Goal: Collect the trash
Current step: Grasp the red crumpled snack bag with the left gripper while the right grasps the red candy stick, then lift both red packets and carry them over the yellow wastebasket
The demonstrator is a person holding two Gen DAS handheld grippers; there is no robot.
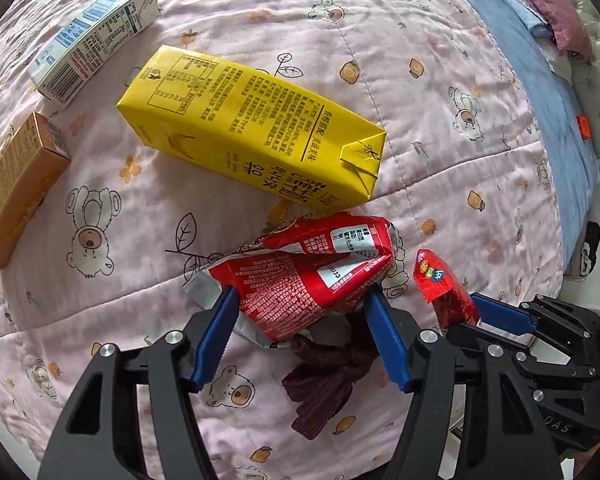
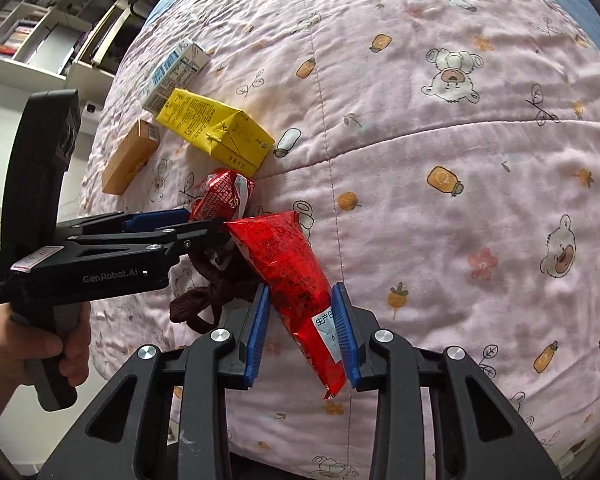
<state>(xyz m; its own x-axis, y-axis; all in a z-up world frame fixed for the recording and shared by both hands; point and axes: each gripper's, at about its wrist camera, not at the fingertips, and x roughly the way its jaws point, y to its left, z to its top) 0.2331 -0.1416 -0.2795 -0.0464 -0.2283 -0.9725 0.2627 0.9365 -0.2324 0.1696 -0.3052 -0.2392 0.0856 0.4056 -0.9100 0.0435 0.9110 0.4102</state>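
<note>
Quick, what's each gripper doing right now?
Left gripper: closed on the crumpled red snack bag.
Right gripper: closed on the red wrapper.

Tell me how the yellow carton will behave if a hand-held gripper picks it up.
The yellow carton looks boxy and unsquashed, so probably stiff. Flat sides make rolling unlikely. Its glossy faces might slip; its weight can't be judged.

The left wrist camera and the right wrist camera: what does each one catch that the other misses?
Only the left wrist view shows the blue blanket and mauve pillow past the quilt. Only the right wrist view shows the shelves and the person's hand on the other tool's handle. Both show the pink quilt, yellow carton, white carton, brown box, two red wrappers and a dark cloth.
</note>
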